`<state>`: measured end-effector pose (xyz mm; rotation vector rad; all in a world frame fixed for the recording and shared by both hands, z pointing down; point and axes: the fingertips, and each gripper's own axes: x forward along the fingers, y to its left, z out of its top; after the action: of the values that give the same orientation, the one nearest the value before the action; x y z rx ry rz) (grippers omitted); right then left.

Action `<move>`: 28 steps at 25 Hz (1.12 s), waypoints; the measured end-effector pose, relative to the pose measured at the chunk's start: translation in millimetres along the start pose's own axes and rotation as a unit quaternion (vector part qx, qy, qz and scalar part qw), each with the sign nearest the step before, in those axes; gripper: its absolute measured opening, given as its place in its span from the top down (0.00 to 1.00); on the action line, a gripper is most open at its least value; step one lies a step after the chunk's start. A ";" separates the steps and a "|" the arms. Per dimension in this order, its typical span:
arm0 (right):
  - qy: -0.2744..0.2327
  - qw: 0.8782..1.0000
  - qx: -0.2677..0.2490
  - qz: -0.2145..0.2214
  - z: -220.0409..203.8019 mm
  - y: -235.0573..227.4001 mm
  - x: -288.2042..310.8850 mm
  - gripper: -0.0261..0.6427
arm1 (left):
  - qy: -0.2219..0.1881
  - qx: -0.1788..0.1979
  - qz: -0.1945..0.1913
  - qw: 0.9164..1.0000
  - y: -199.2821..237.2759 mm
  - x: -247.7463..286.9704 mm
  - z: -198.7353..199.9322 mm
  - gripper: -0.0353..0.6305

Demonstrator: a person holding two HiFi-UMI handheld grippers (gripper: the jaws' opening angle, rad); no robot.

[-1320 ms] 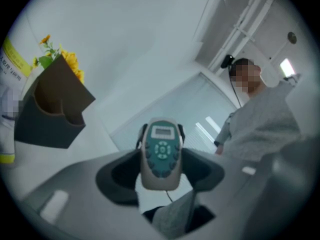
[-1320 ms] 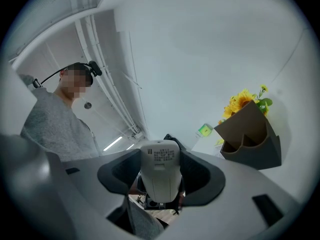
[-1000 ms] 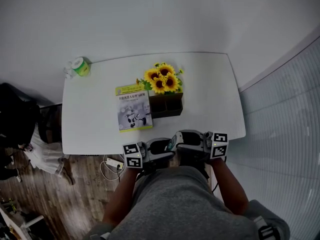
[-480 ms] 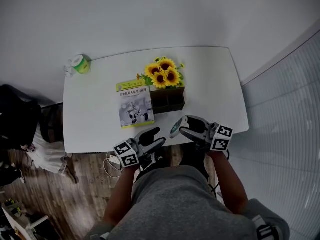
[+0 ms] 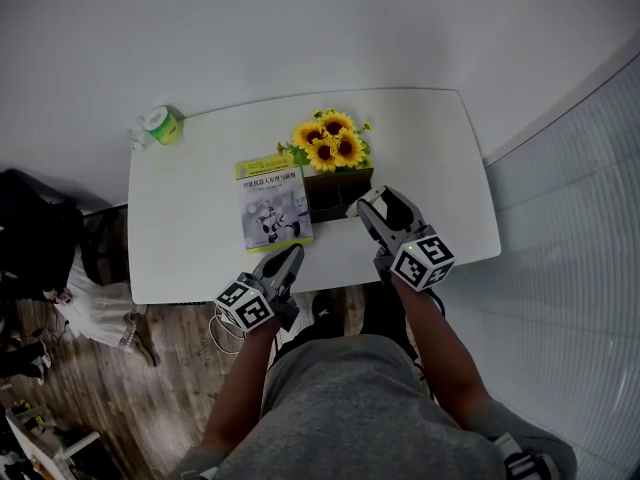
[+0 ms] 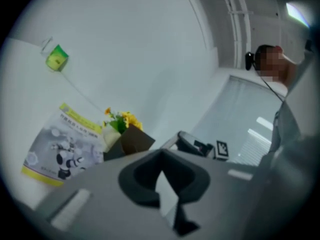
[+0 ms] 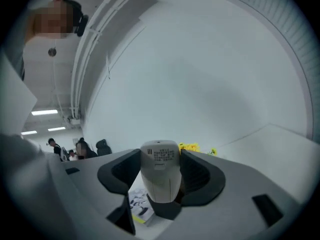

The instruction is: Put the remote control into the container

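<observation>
**Remote held at the container, not yet in it**

The right gripper point(image 7: 161, 158) has its jaws clamped on the remote point(image 7: 160, 180), a pale grey one standing on end between the dark pads, with a small printed label on the face toward the camera. In the head view this gripper reaches over the white table point(image 5: 440, 168), and its jaw end sits at the right end of the container point(image 5: 338, 196). That container is a dark open box with two compartments. The remote is close to the box, but I cannot tell whether it is above the opening or just beside it.

The left gripper point(image 5: 289, 258) is at the near edge of the table with its jaws closed together and nothing between them (its own view shows the pads meeting at the tip). It points toward the near right corner of the booklet point(image 5: 272, 208), which lies flat just left of the container.

Sunflowers point(image 5: 330, 146) stand directly behind the container, touching its far side. A green roll point(image 5: 160, 126) sits at the far left corner of the table, well apart from everything else.
</observation>
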<state>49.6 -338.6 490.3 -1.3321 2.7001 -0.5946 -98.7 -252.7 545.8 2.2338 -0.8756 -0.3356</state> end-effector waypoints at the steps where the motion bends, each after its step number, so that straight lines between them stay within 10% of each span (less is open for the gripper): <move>1: 0.000 1.000 -0.018 -0.015 0.0 -1.2 5.0 0.58 | -0.001 0.003 0.003 1.000 0.7 0.5 1.1 0.95; 9: 0.001 0.978 -0.164 -0.130 3.1 -7.5 24.9 0.58 | 0.007 0.024 -0.007 1.000 0.2 11.7 7.6 0.95; 28: 0.053 0.972 -0.127 -0.191 -59.1 -37.2 52.1 0.58 | 0.045 0.015 0.003 0.999 19.2 14.7 2.8 0.95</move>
<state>31.4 -381.2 564.0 -1.9655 2.6867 -0.3592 -98.7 -274.2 557.3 2.2543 -0.8435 -0.2193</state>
